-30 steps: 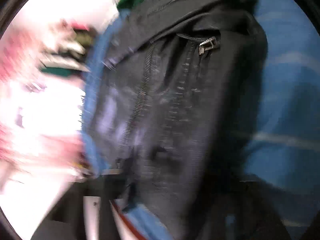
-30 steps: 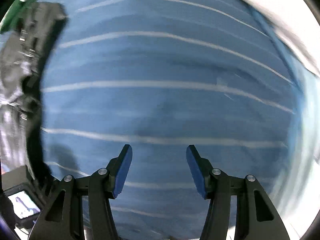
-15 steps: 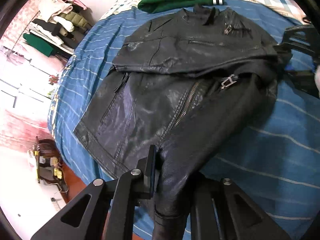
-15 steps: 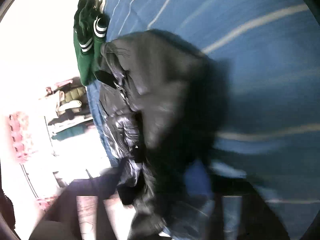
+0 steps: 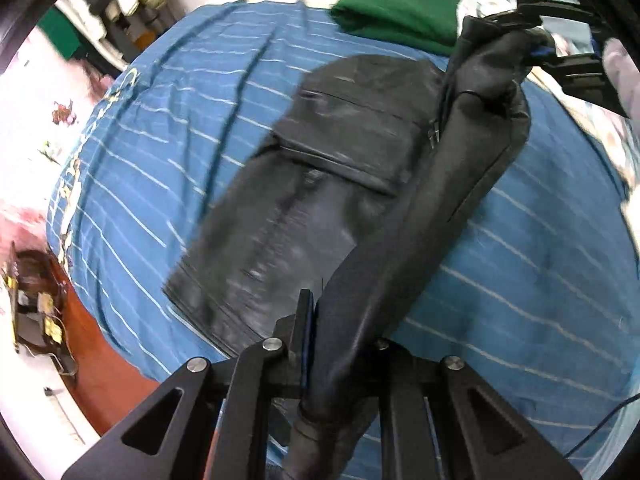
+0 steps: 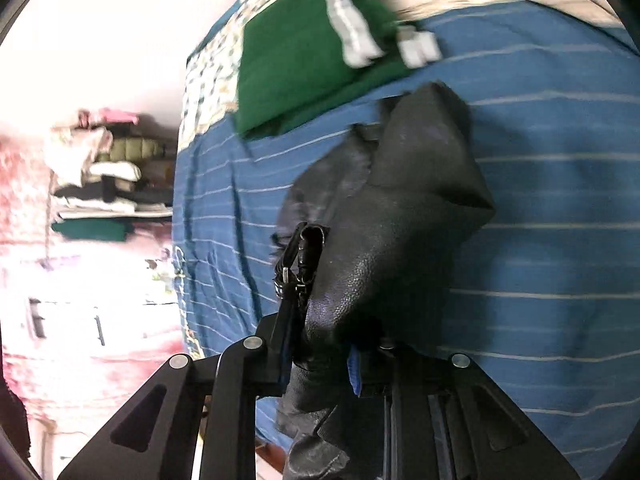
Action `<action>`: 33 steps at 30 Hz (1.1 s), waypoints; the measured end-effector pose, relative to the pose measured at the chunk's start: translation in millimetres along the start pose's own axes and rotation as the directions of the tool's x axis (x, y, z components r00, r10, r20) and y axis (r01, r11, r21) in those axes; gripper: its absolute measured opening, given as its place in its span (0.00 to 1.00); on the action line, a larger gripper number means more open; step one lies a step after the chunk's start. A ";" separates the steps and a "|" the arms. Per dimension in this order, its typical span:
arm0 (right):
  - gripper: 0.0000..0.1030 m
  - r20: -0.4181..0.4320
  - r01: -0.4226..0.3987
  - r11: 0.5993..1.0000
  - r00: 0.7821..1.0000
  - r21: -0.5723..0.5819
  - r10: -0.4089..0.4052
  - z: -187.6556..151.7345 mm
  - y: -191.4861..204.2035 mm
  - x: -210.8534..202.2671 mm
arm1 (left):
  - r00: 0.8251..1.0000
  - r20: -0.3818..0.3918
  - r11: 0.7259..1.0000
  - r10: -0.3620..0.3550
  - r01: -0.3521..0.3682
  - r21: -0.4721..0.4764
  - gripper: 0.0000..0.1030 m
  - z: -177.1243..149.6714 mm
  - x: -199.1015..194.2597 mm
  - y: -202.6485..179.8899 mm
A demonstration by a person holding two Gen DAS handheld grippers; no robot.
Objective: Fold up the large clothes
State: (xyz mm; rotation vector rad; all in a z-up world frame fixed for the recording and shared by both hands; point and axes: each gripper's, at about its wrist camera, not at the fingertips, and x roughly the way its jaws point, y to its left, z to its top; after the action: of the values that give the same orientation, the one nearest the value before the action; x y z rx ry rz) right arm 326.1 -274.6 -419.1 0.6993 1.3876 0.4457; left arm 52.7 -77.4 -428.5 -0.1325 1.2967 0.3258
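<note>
- Now my left gripper pinches the jacket, its sleeve running ahead of the fingers.
- My right gripper clamps another fold; the bulk sags ahead onto the bed.

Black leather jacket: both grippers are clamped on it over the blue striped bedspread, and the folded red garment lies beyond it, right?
Not quite. The folded garment beyond the black leather jacket is green, not red, as the right wrist view shows. Both the left gripper and right gripper do clamp it over the blue striped bedspread.

A blue striped bed lies ahead of the fingers; left of them, shelves of what look like folded clothes, a washed-out bright wall and reddish floor.
</note>
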 end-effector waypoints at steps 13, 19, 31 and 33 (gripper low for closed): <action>0.22 -0.119 0.312 0.935 0.935 -0.170 -0.334 8.5 112.7 187.8 | 0.979 -0.129 0.975 -0.160 0.136 -0.175 0.12 36.8 111.7 117.3; 0.45 -0.192 0.249 0.962 0.944 -0.114 -0.267 21.8 101.4 227.8 | 0.932 -0.143 0.911 -0.334 0.279 -0.304 0.17 34.9 127.4 150.5; 0.72 -0.105 0.123 0.984 0.985 -0.130 -0.137 26.3 26.5 83.2 | 0.980 -0.065 0.897 -0.189 0.145 -0.418 0.88 18.9 88.6 186.5; 0.72 -0.092 0.186 0.974 0.976 -0.127 -0.198 33.6 -5.3 75.1 | 0.987 -0.123 0.910 -0.104 0.045 -0.411 0.88 11.2 101.9 184.1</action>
State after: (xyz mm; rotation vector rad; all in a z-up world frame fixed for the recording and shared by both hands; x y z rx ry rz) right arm 369.7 -234.8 -476.6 0.4453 1.4984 0.4107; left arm 29.6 116.6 -507.5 -0.5681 1.3461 0.5273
